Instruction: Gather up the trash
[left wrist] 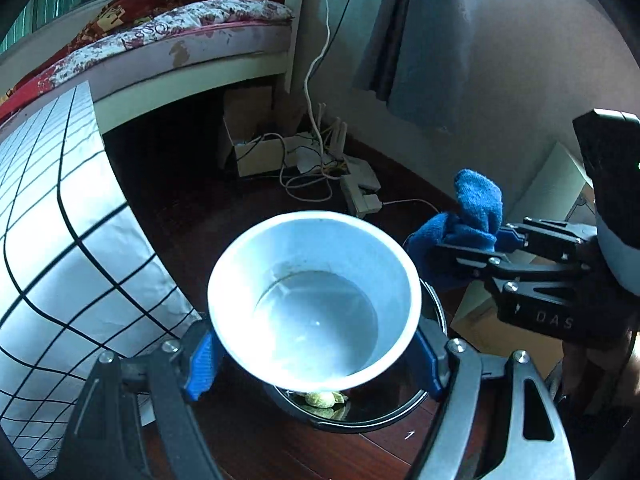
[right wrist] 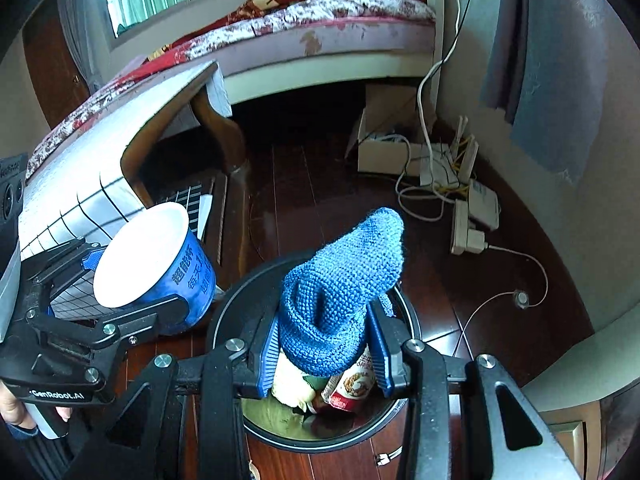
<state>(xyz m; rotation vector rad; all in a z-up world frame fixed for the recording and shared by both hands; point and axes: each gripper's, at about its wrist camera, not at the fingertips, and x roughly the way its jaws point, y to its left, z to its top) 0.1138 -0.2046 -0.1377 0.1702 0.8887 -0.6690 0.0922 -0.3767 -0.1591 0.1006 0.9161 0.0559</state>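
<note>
Both grippers are carrying trash over the black bin [right wrist: 316, 436] on the floor.

The left gripper [left wrist: 316, 356] is clamping the paper cup [left wrist: 314, 300] wide across its sides, just above the bin's rim; the right gripper [right wrist: 324, 344] is pinching the blue knitted sock [right wrist: 344, 292] narrowly, directly above the bin's opening. As I judge it, the cup is hanging partly off the rim's edge, so releasing there could drop it on the floor.

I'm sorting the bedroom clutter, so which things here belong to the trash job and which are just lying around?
Part of the job:
- paper cup, in the left tongs
- blue knit sock, in the right tongs
- trash bin

Just lying about:
- cables
- cardboard box
- bed
</note>
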